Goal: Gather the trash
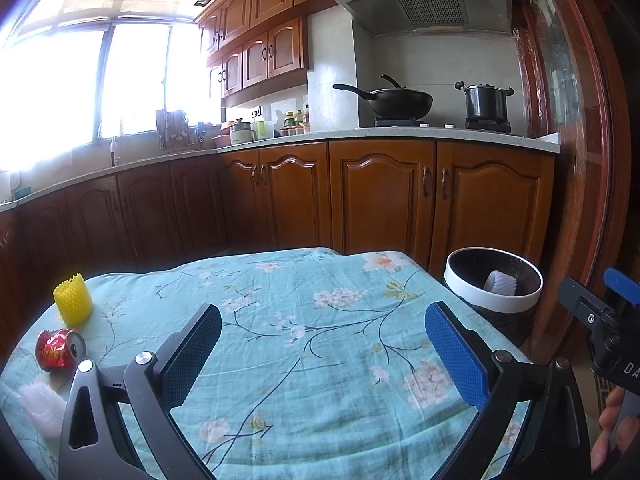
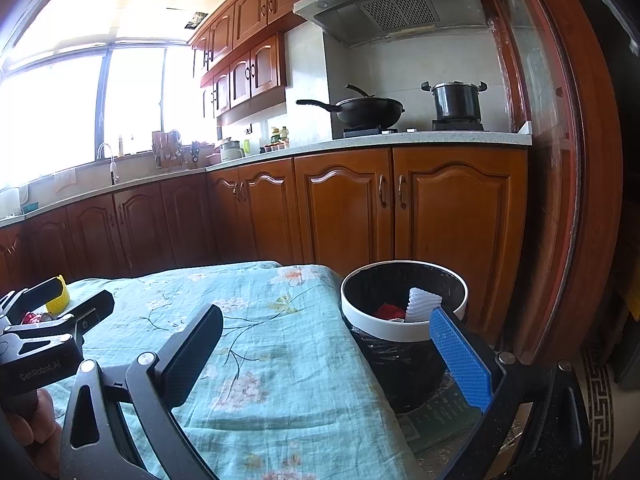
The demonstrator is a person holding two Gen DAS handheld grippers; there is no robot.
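Observation:
A yellow foam net sleeve (image 1: 73, 299) stands at the table's far left, with a crushed red can (image 1: 60, 350) in front of it and a white foam net (image 1: 42, 408) nearer still. My left gripper (image 1: 322, 354) is open and empty above the middle of the table. A black trash bin with a white rim (image 2: 402, 304) stands on the floor off the table's right edge, holding a white foam net (image 2: 422, 304) and something red (image 2: 390, 312). My right gripper (image 2: 326, 358) is open and empty, over the table's right edge beside the bin.
The table wears a teal floral cloth (image 1: 320, 312). Brown kitchen cabinets (image 1: 380, 200) run behind it, with a wok (image 1: 400, 102) and a pot (image 1: 486, 104) on the stove. A wooden door frame (image 2: 560, 200) stands right of the bin.

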